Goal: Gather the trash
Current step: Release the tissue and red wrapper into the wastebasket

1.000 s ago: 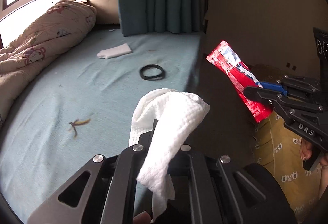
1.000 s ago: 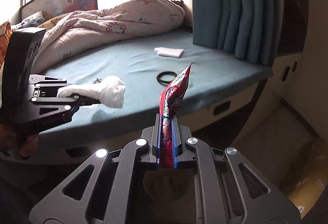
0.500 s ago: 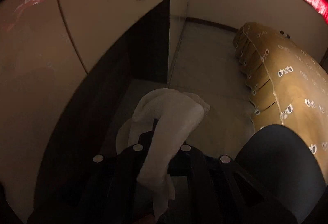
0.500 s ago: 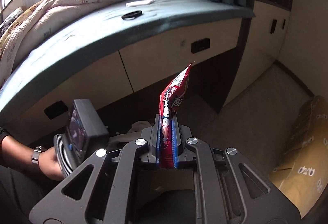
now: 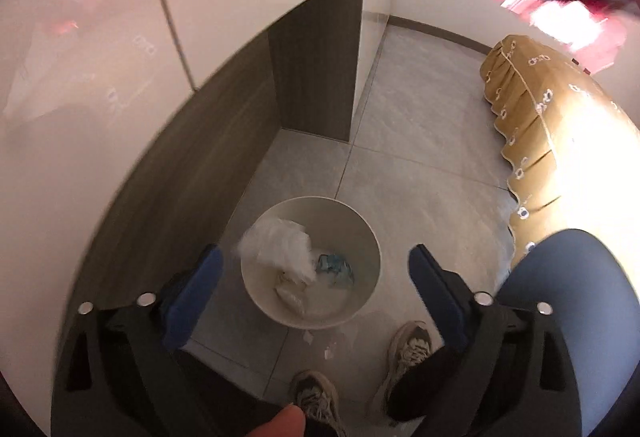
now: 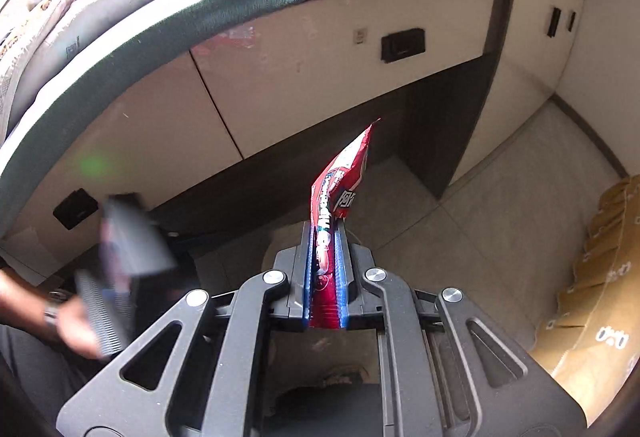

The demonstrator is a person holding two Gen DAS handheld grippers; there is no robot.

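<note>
My left gripper [image 5: 314,261] is open and empty, hanging above a round white trash bin [image 5: 256,287] on the floor. A white crumpled tissue [image 5: 280,247] is at the bin's mouth, over other scraps inside. My right gripper [image 6: 326,229] is shut on a red snack wrapper [image 6: 344,177] that sticks up from between the blue pads. In the left wrist view the wrapper [image 5: 560,5] and right gripper show as a blur at the top right. In the right wrist view the left gripper's body [image 6: 128,237] shows blurred at the left.
The bed platform's cream drawer fronts [image 6: 320,61] and dark wood base [image 5: 312,57] stand beside the bin. A yellow patterned fabric cover [image 5: 532,125] lies on the right. The person's shoes [image 5: 408,345] and blue-clad knee [image 5: 568,301] are near the bin. Small scraps lie on the floor tiles [image 5: 416,165].
My left gripper swung down from the bed to over the bin, opened and let go of the tissue, which dropped into the bin's mouth. My right gripper still holds the wrapper.
</note>
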